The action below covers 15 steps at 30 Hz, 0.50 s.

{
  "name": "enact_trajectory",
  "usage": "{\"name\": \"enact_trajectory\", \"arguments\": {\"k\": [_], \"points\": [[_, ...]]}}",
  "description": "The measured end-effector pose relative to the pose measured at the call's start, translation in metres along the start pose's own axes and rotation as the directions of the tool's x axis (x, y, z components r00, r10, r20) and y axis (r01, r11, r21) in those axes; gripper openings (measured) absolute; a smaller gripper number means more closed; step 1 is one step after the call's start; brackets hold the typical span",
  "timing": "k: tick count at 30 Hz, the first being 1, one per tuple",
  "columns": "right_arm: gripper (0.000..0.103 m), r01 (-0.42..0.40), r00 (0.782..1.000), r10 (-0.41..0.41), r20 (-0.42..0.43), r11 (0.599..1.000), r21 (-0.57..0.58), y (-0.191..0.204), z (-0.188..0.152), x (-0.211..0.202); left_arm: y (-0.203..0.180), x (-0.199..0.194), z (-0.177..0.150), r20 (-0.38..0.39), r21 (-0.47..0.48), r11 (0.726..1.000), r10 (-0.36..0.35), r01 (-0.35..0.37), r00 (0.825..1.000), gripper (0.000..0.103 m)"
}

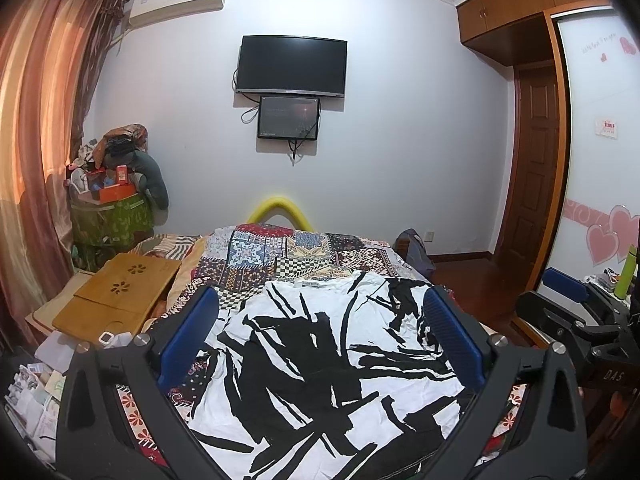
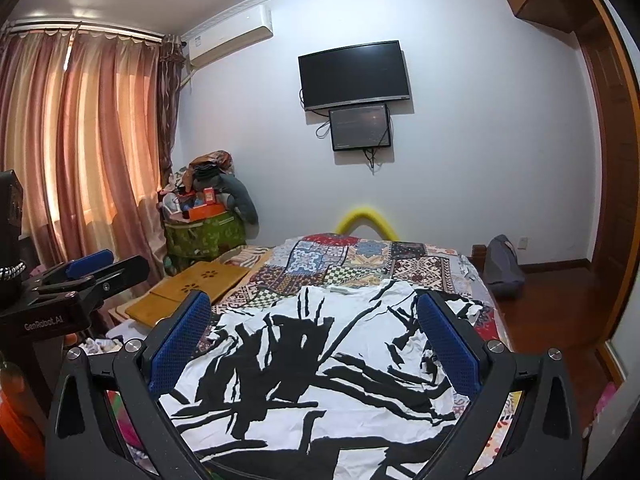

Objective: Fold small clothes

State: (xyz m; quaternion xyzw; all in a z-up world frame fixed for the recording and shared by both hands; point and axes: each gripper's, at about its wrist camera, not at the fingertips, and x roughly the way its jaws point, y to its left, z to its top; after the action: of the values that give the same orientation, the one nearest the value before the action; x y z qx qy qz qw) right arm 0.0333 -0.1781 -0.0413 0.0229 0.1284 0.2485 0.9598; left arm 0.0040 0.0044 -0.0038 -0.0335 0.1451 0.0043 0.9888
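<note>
Left gripper (image 1: 320, 300): its blue-padded fingers (image 1: 188, 332) are spread wide, nothing between them but air, poised above the near end of the bed.
Right gripper (image 2: 314, 306): spread just as wide, blue pads (image 2: 448, 344) apart and gripping nothing; it sits just to the right of the left gripper, at about the same height.
Shirt (image 1: 320, 364): a white top with jagged black brush-stroke print, lying spread out, not yet folded, directly ahead of and below both sets of fingers. Its neckline with a small label points away from the claws, and the fabric is rumpled toward the right-hand finger, where a sleeve bunches up.
Bedspread (image 1: 280, 256): a patchwork of many patterns under the shirt, running on beyond the fingertips toward the far wall.
Wooden lap tray (image 1: 120, 300): off to the left of the left claw, lying flat at the bed's edge, with flower-shaped cut-outs.
Television (image 1: 292, 64): dark, on the wall straight ahead and above the claws, with a smaller screen (image 1: 289, 118) just beneath it.
Curtains (image 2: 80, 152): pinkish, far left of the claws, lit from behind.
Cluttered green bag (image 1: 112, 216): in the corner beyond the tray, heaped with boxes and clothes.
Wardrobe door (image 1: 600, 140): to the right, with pink heart decals.
</note>
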Motion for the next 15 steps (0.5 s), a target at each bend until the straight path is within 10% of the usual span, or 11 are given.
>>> {"name": "enact_trajectory", "arguments": {"k": [15], "points": [[0.103, 0.011, 1.0, -0.011, 0.002, 1.0, 0.012, -0.0034, 0.0019, -0.0038, -0.0014, -0.0013, 0.002, 0.006, 0.006, 1.0, 0.002, -0.002, 1.0, 0.103]]}}
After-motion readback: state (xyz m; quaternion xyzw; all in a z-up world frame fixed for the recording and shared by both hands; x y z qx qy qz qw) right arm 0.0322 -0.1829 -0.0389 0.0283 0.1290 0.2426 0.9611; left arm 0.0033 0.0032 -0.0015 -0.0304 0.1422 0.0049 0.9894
